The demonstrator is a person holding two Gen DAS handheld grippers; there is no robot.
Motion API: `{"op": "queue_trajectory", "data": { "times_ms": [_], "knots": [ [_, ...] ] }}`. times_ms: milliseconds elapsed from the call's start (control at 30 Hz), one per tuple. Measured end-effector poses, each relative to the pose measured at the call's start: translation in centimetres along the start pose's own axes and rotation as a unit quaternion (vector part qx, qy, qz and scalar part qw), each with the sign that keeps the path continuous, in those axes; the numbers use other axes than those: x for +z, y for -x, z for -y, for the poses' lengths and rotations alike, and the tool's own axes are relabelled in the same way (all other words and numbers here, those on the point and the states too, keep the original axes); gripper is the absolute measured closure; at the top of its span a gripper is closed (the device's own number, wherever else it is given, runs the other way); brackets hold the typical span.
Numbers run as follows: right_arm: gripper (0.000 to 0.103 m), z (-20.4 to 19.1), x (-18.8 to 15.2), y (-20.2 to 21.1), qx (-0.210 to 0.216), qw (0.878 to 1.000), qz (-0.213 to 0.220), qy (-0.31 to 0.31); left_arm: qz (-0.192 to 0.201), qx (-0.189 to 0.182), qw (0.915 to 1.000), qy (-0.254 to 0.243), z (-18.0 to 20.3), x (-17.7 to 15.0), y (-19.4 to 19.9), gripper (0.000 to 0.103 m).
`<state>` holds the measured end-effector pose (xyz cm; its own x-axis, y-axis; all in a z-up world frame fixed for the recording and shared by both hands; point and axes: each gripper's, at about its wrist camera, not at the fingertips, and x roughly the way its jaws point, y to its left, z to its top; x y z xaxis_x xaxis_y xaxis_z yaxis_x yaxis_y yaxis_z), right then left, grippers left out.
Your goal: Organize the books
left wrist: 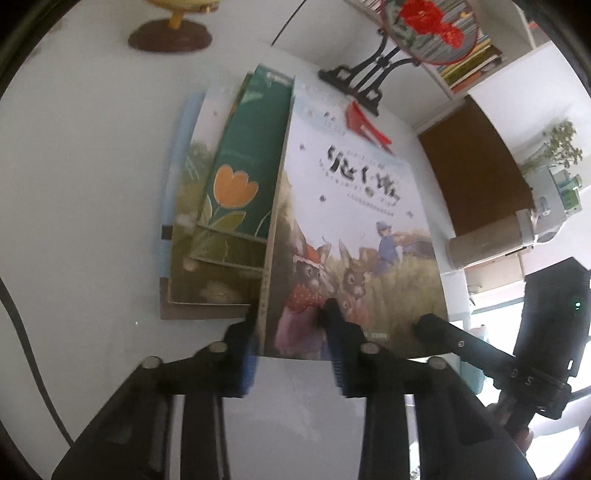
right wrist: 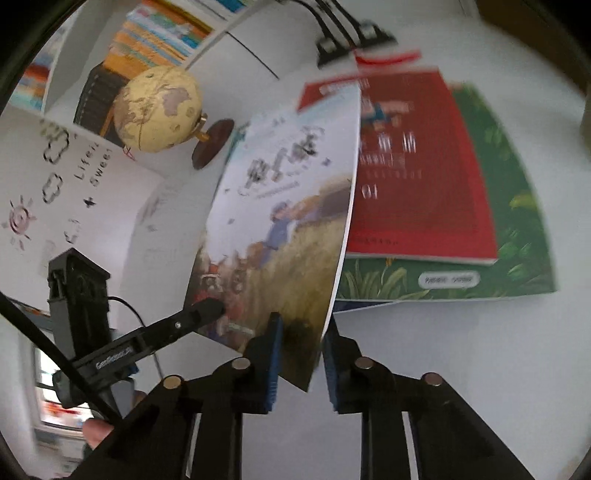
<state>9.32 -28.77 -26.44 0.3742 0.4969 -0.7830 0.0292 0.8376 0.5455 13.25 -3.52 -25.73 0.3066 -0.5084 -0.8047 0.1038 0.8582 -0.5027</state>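
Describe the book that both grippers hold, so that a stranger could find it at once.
On the white table, between two flat piles of books, the rabbit book stands tilted up, pinched at its lower edge by the left gripper and the right gripper. Only its cover shows rabbits in a wheat field.

One rabbit book (left wrist: 354, 236) stands up on the table (left wrist: 81, 184). Beside it, a pile shows four flat books; the top one is a green book (left wrist: 251, 162) with an orange flower. The right view shows two more flat books: one red book (right wrist: 417, 173) on one leafy book (right wrist: 517, 229). There is one globe (right wrist: 159, 110), one red fan (left wrist: 428, 29) and two tools.
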Motion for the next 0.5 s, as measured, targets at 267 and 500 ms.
{"op": "queue_trajectory", "data": {
  "times_ms": [267,500],
  "knots": [
    [0.083,-0.9,1.0,-0.6,-0.016,0.999,-0.014,0.041,0.027,0.030,0.9989,-0.024,1.7,0.1,-0.3,0.079],
    [0.088,-0.5,1.3,-0.4,-0.034,0.997,0.017,0.067,0.077,0.115,0.9854,-0.099,5.7,-1.2,-0.4,0.079]
  ]
}}
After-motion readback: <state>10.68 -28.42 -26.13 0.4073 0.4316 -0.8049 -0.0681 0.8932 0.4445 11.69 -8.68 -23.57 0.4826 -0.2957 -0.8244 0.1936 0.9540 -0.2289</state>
